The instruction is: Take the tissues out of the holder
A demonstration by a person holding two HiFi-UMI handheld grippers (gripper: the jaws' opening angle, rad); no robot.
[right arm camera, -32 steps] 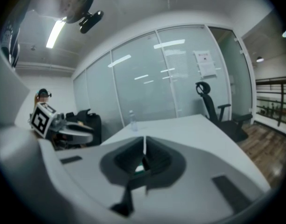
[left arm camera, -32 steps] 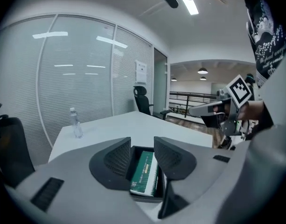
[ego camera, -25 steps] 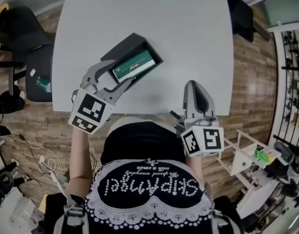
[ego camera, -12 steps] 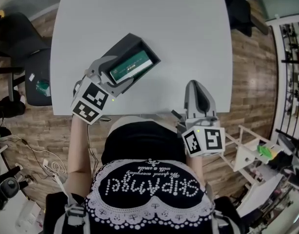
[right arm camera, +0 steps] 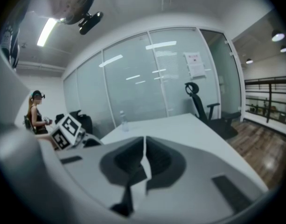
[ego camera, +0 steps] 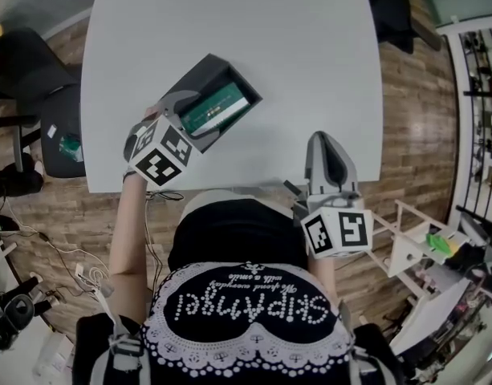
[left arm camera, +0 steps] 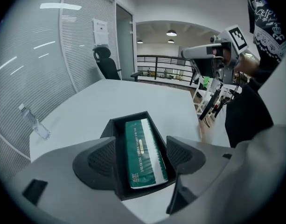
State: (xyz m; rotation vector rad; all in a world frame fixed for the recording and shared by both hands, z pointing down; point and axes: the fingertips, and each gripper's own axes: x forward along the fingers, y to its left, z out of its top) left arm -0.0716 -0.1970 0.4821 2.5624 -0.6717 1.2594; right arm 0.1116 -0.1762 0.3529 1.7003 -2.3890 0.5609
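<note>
A black open-topped holder (ego camera: 199, 75) lies slantwise on the white table (ego camera: 302, 46), with a green tissue pack (ego camera: 216, 112) inside it. My left gripper (ego camera: 194, 120) points steeply down at the holder's near end. Its jaws have just been opening and stand wide, one on each side of that end, not pressing on it. In the left gripper view the tissue pack (left arm camera: 142, 153) lies in the holder (left arm camera: 107, 129) between the pads of the left gripper (left arm camera: 139, 161). My right gripper (ego camera: 323, 144) hovers at the table's front edge, shut and empty; the right gripper (right arm camera: 143, 161) shows its jaws meeting.
A clear water bottle (left arm camera: 35, 124) stands at the table's far end. Dark office chairs (ego camera: 37, 62) sit to the table's left, another chair (left arm camera: 105, 62) beyond it. A white rack (ego camera: 408, 255) stands on the wooden floor at the right.
My left gripper has sunk towards the holder and tipped steeper, its jaws spreading wider around the holder's near end. The right gripper has stayed where it was.
</note>
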